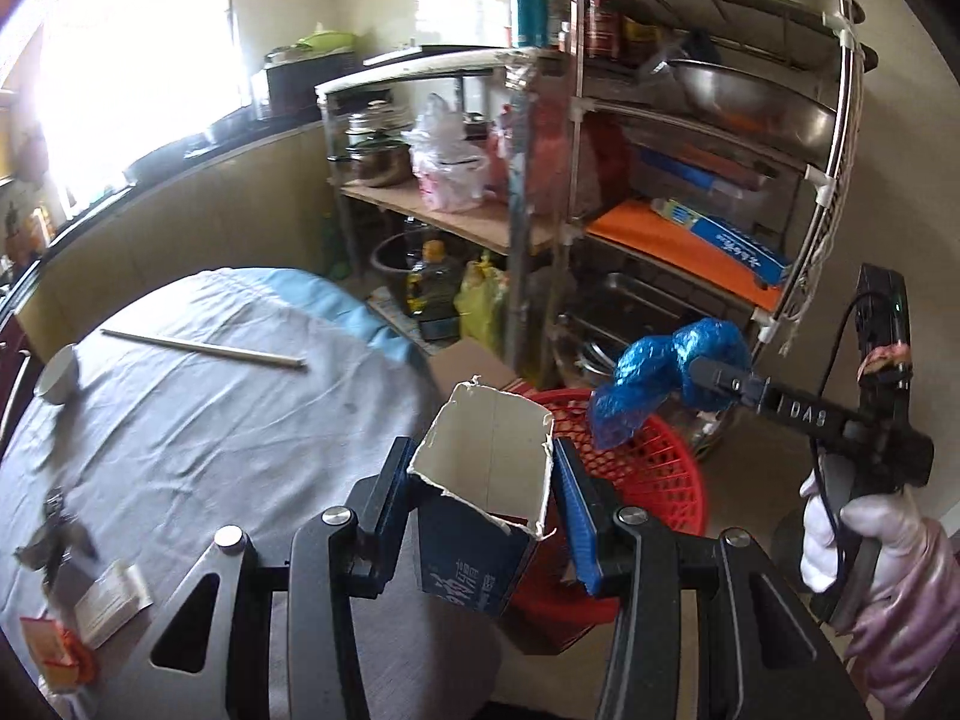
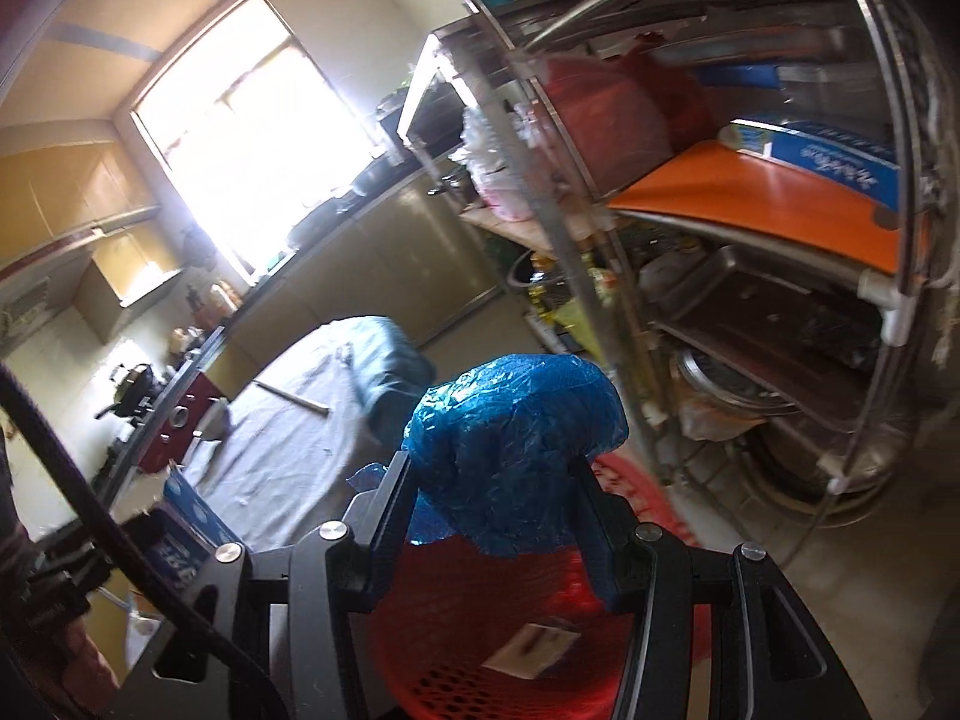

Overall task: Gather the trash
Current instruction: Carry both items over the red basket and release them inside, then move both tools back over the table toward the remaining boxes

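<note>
In the left wrist view my left gripper [image 1: 485, 477] is shut on a torn blue carton [image 1: 474, 564], which stands upright with its white inside showing. It hangs at the table's edge, beside a red mesh basket [image 1: 654, 468] on the floor. My right gripper [image 1: 717, 377], held by a gloved hand [image 1: 870, 552], is shut on a crumpled blue plastic bag [image 1: 654, 375] over the basket's far rim. In the right wrist view the blue bag [image 2: 516, 438] fills the right gripper [image 2: 498, 480], above the red basket [image 2: 468, 630]. A paper scrap [image 2: 531, 651] lies inside it.
A round table with a grey cloth [image 1: 210, 432] bears a thin stick [image 1: 204, 348], a pale cup [image 1: 57, 378], a paper slip [image 1: 114, 600] and an orange packet [image 1: 60, 654]. A crowded metal shelf rack [image 1: 660, 180] stands right behind the basket.
</note>
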